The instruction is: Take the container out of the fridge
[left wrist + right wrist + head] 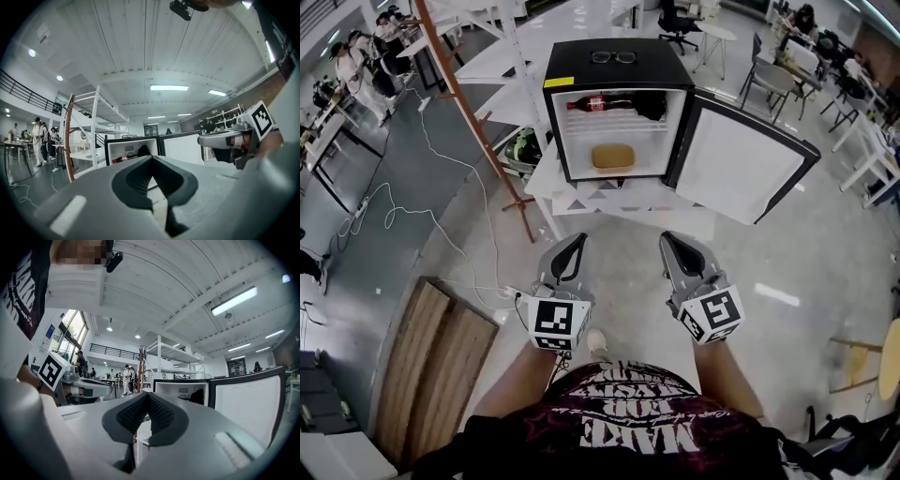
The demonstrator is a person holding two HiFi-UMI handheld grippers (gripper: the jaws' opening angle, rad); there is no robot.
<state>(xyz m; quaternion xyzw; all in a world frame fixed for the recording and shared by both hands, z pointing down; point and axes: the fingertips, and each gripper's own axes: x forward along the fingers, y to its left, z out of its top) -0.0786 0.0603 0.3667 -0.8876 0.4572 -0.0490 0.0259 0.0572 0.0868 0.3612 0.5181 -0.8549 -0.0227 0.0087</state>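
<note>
A black mini fridge [617, 66] stands on a low white table [581, 199], its door [741, 167] swung open to the right. A tan container [613, 157] sits on the fridge floor. On the shelf above it lie a cola bottle [600, 103] and a dark object [652, 105]. My left gripper [578, 241] and right gripper [667, 240] hover side by side well short of the fridge, both shut and empty. In the gripper views the fridge [131, 149] [180, 390] is far ahead and the container is hidden behind the jaws.
Eyeglasses [614, 57] rest on the fridge top. A slanted wooden post [478, 127] and white shelving [502, 66] stand left of the fridge. Cables [441, 225] trail over the floor. Wooden boards [431, 366] lie at lower left. People [356, 66] stand at far left.
</note>
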